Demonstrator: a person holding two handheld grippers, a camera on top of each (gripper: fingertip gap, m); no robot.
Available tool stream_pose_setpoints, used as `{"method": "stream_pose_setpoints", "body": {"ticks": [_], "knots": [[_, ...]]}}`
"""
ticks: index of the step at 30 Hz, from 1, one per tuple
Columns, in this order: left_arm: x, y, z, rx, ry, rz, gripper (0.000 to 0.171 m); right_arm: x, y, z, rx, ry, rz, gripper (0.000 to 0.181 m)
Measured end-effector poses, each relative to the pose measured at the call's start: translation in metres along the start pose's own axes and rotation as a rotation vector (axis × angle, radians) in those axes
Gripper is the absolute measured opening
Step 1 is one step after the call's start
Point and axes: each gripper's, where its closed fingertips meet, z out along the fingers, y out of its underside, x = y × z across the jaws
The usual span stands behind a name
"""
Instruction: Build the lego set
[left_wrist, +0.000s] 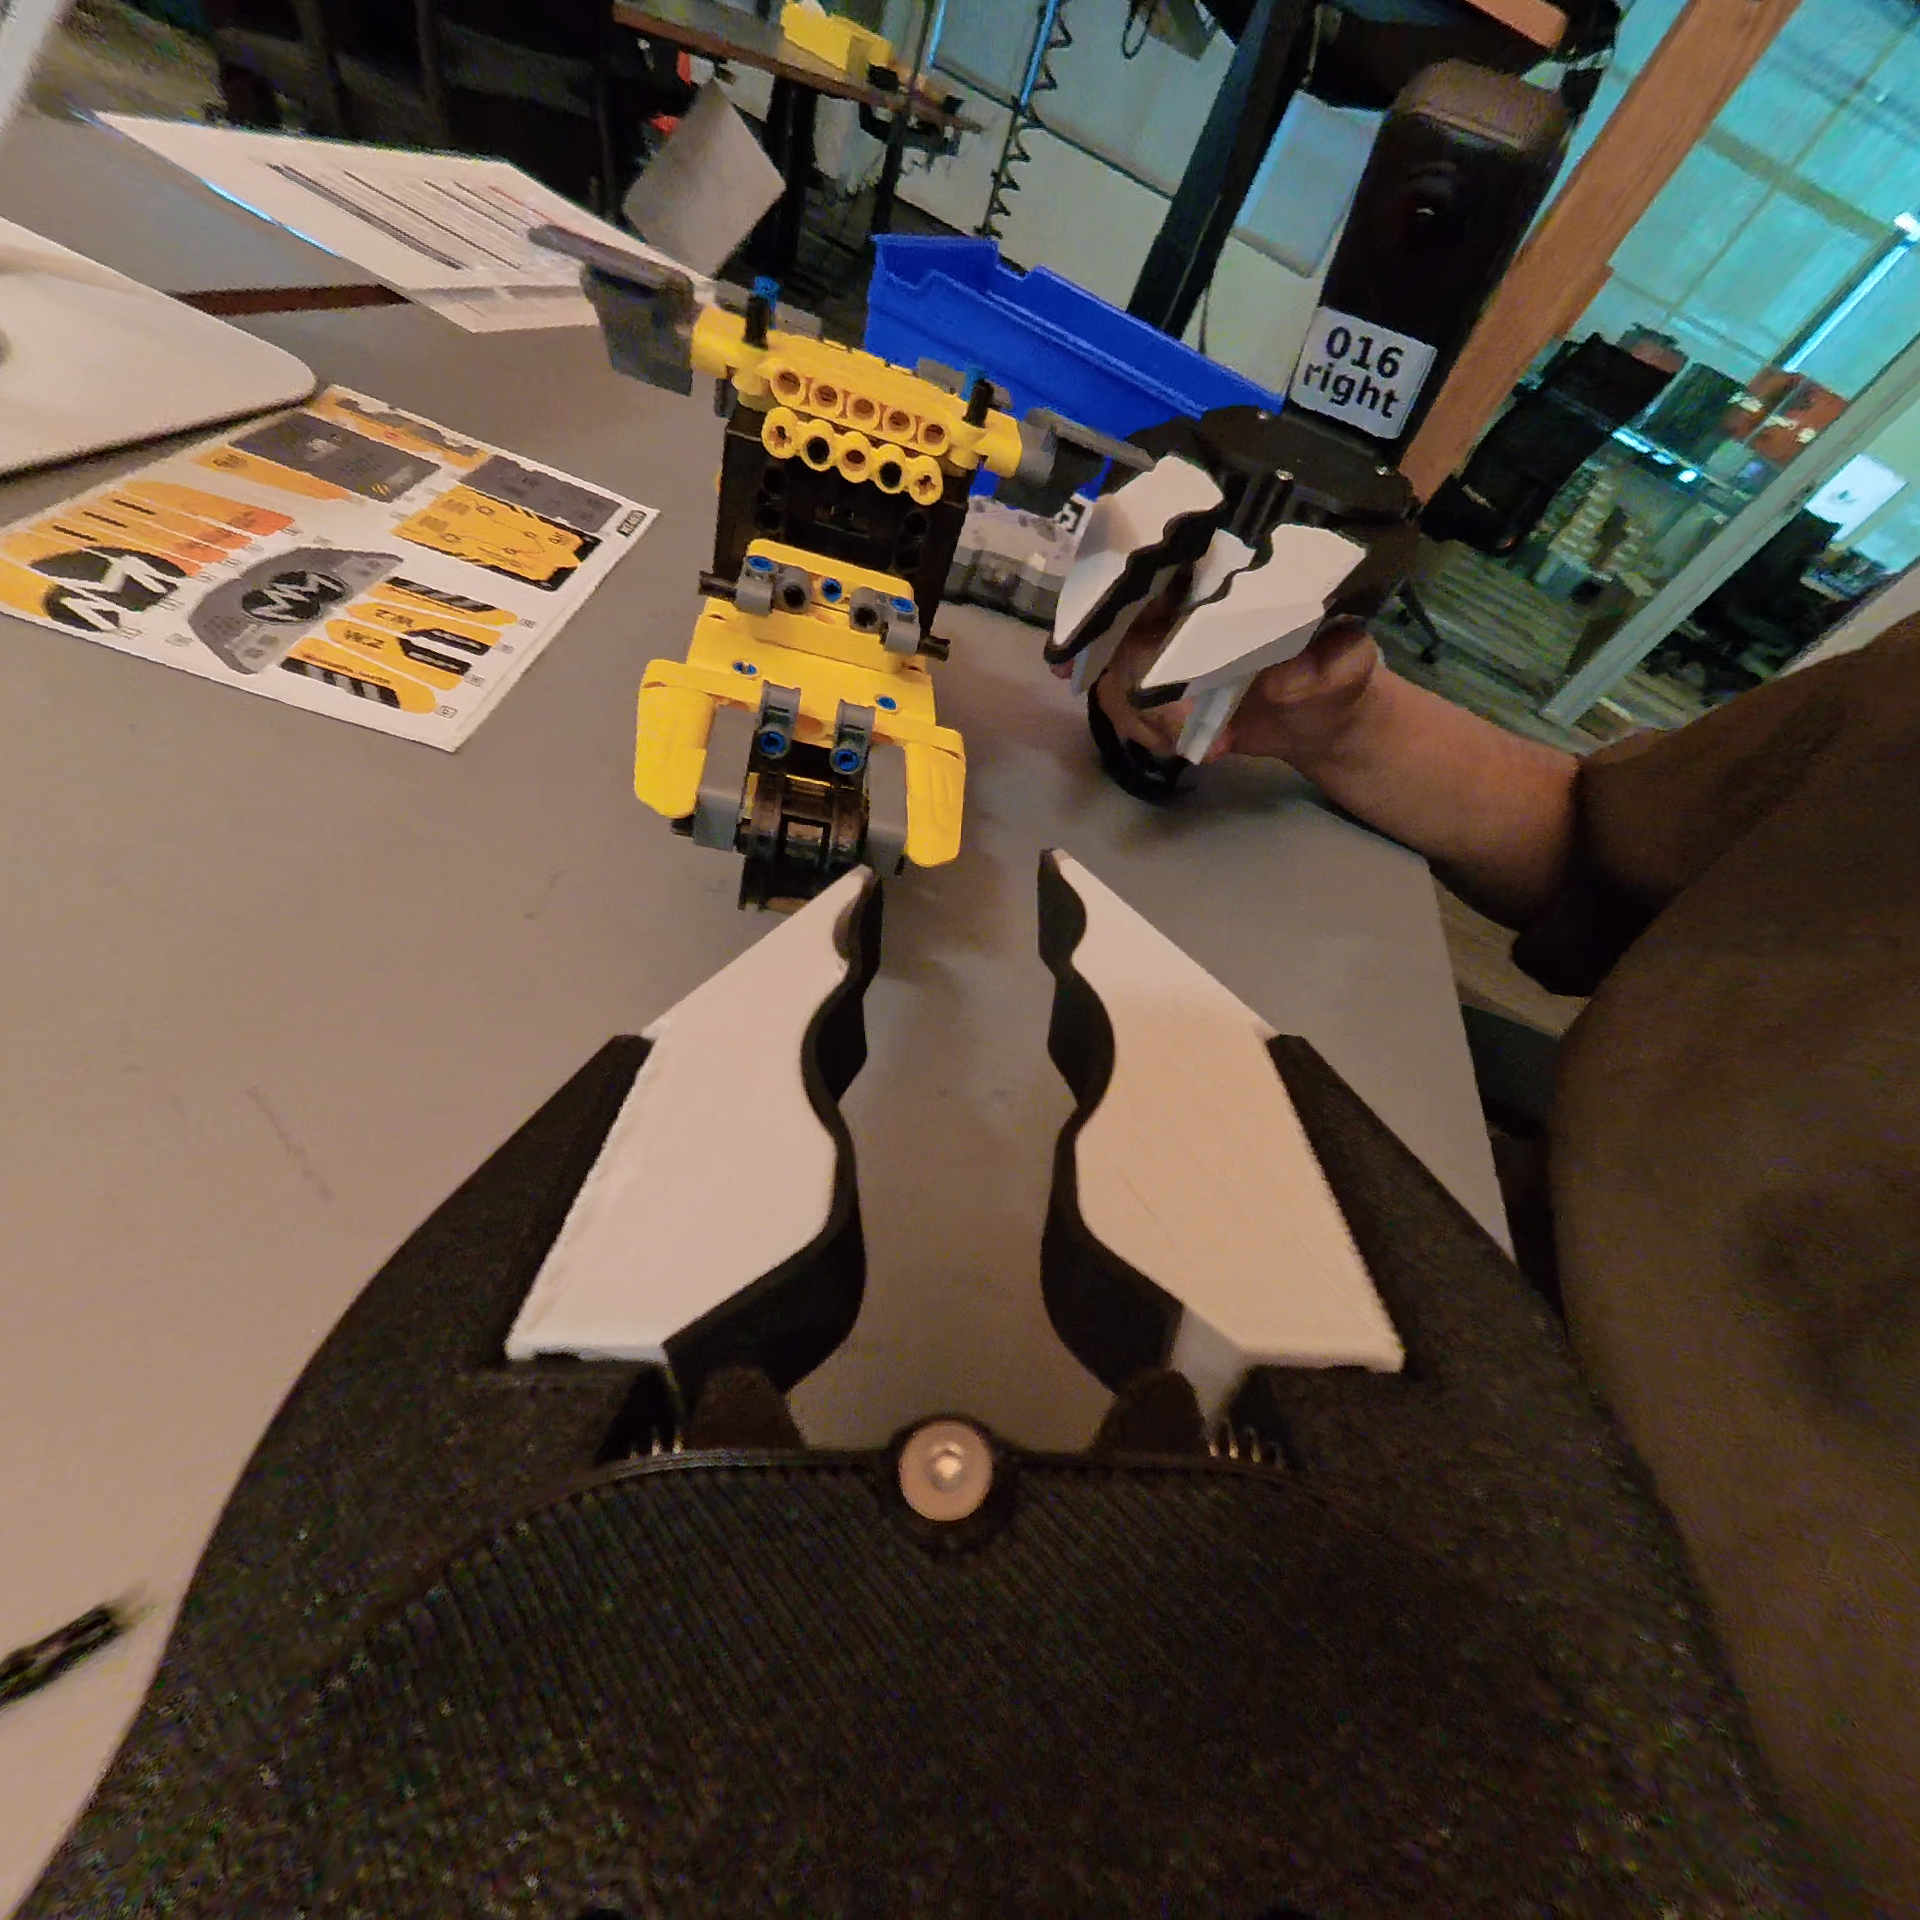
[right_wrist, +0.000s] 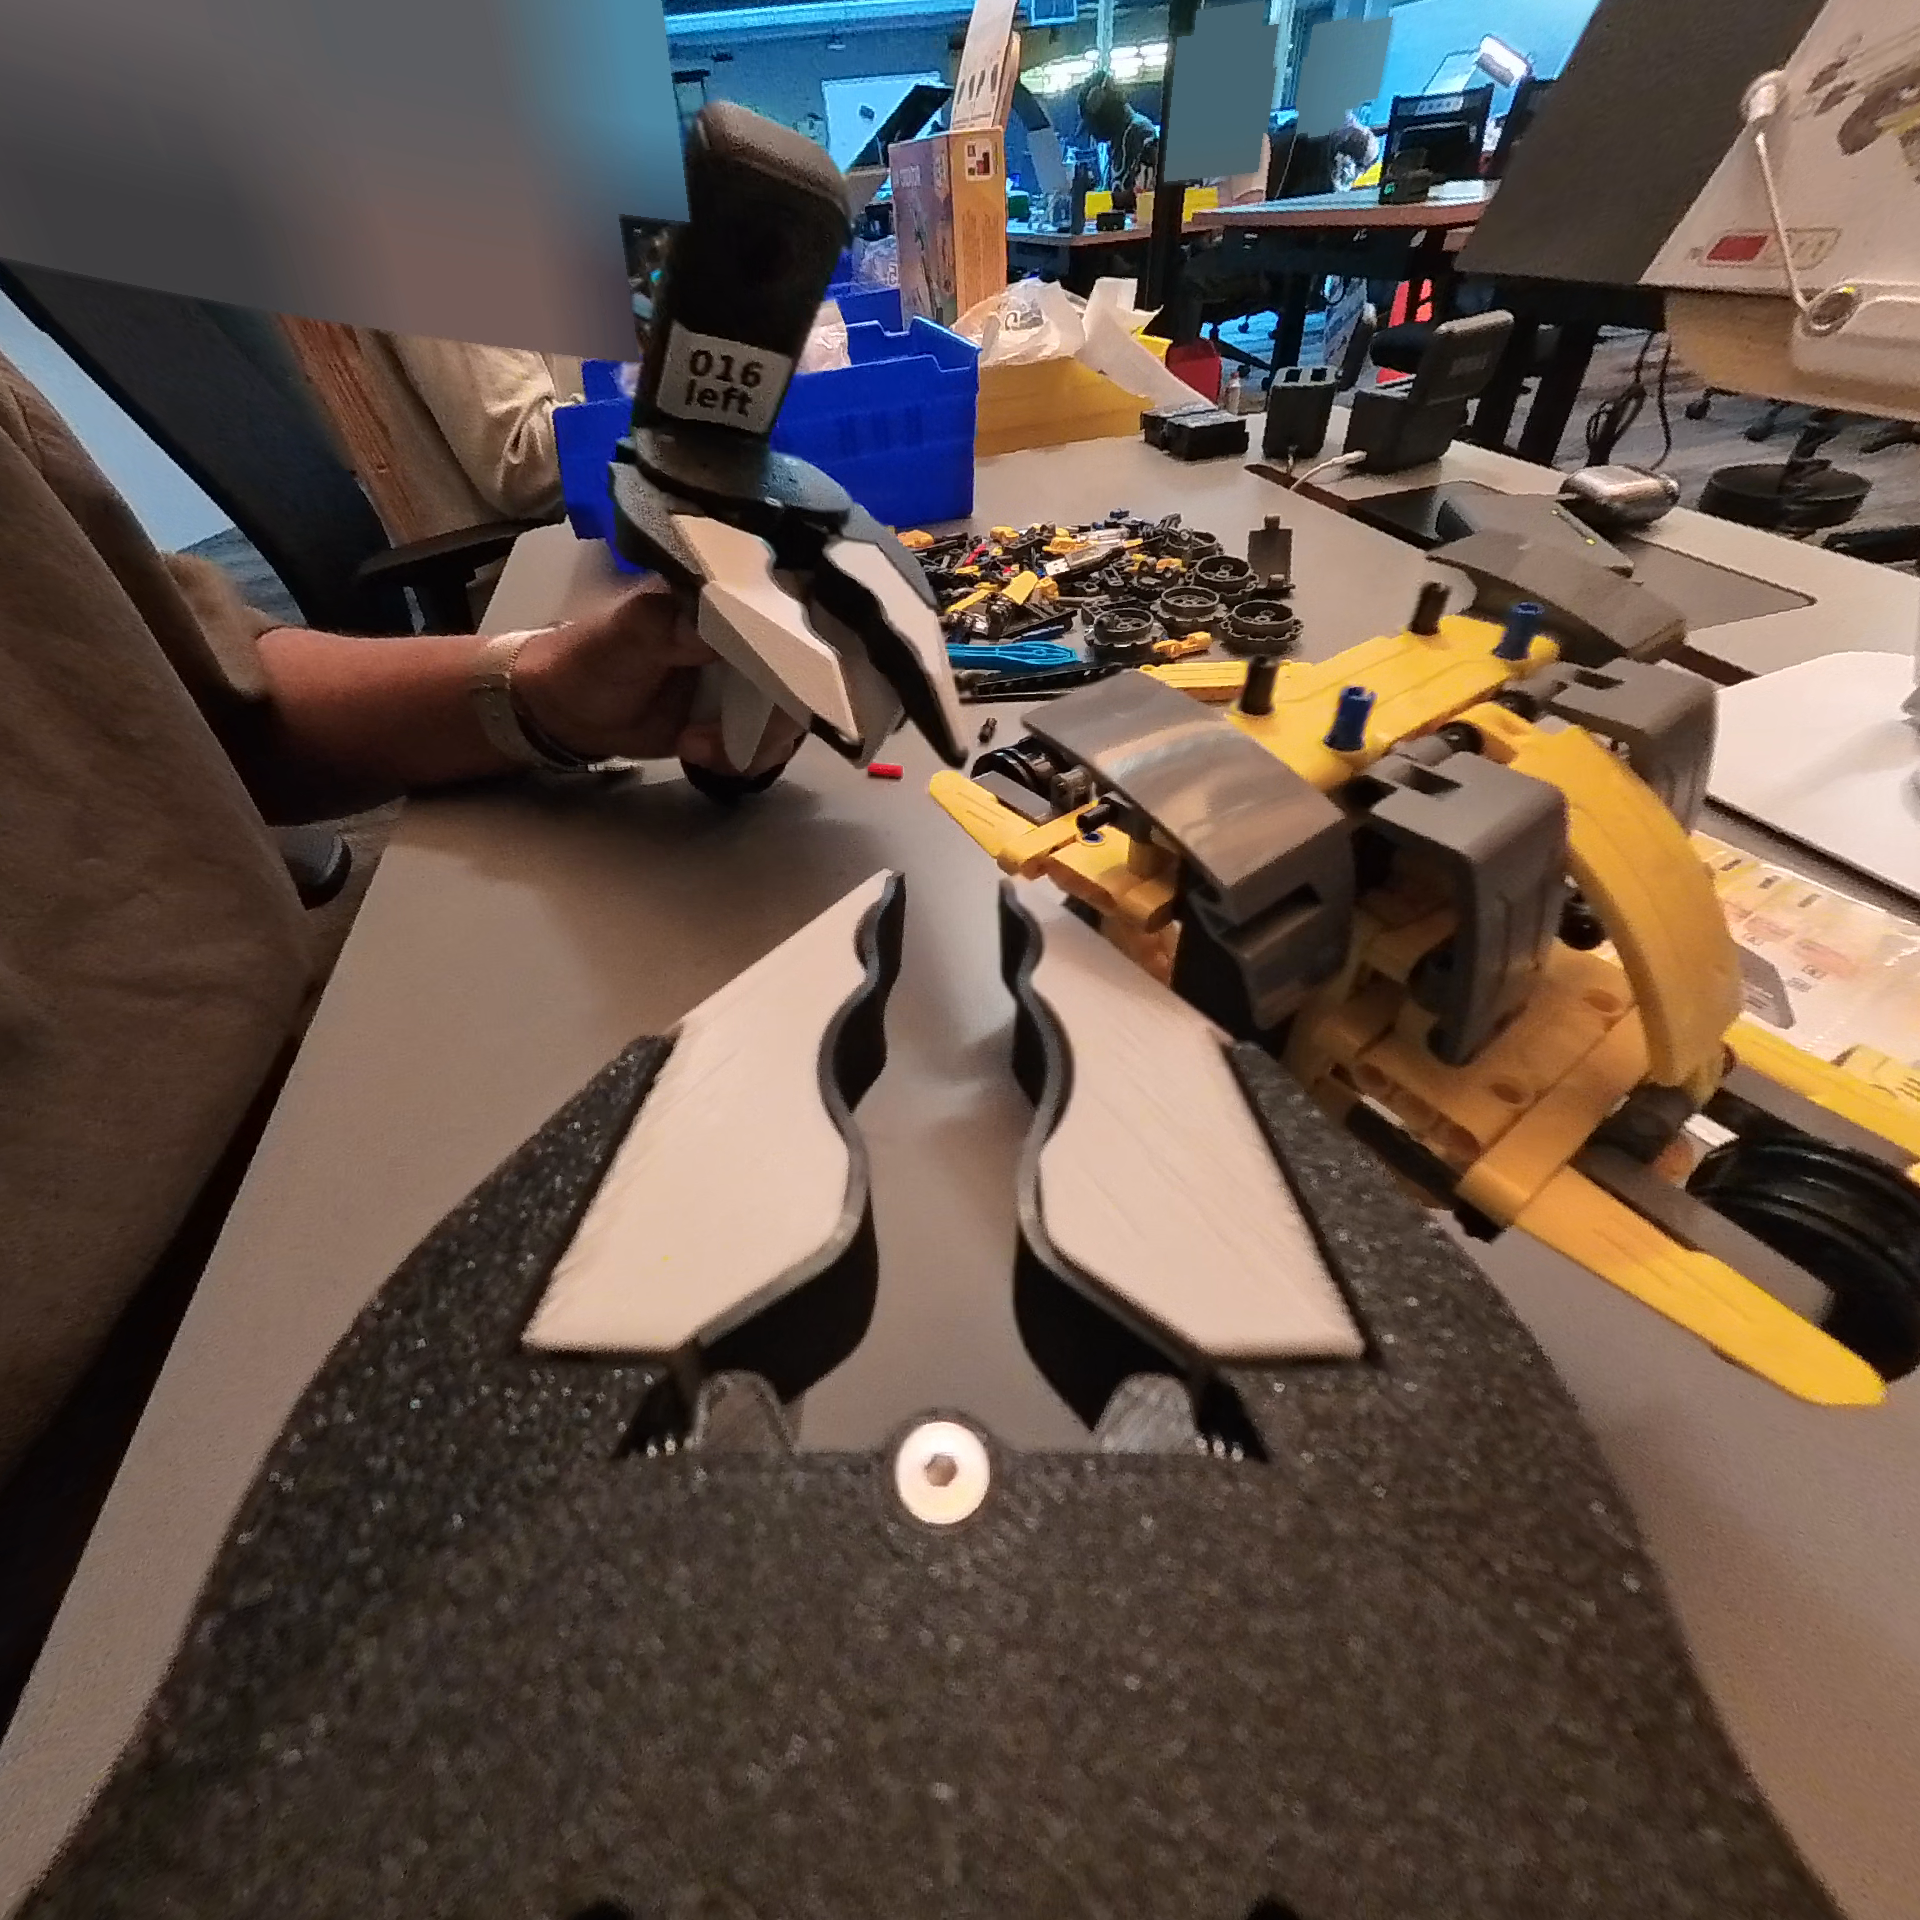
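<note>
A yellow, black and grey brick-built vehicle model stands on the grey table. My left gripper is open and empty, and its left fingertip is just short of the black wheel at the model's near end. My right gripper is open by a narrow gap and empty, low over the table, with the model close on its right. Each gripper shows in the other's view, held by a hand: the right one right of the model, the left one pointing down at the model's far tip.
A sticker sheet lies left of the model, with a printed paper behind it. A pile of loose parts, a small red piece, blue bins and a yellow bin lie farther back. A person's arm and body are on the near side. My hands' fingertips stand some 8 cm from each other.
</note>
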Motion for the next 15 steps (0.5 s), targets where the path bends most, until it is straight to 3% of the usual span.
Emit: {"method": "stream_pose_setpoints", "body": {"ticks": [4, 9, 15], "knots": [[0.006, -0.001, 0.001, 0.008, 0.035, -0.022, 0.026, 0.000, 0.000, 0.002, 0.000, 0.014, -0.023, 0.029], [0.011, -0.002, 0.000, 0.000, 0.017, 0.039, 0.027, 0.007, 0.001, 0.001, 0.000, 0.026, 0.022, 0.000], [0.018, 0.003, 0.005, -0.042, -0.005, 0.124, 0.027, 0.009, -0.001, -0.002, 0.011, 0.035, 0.025, 0.000]]}}
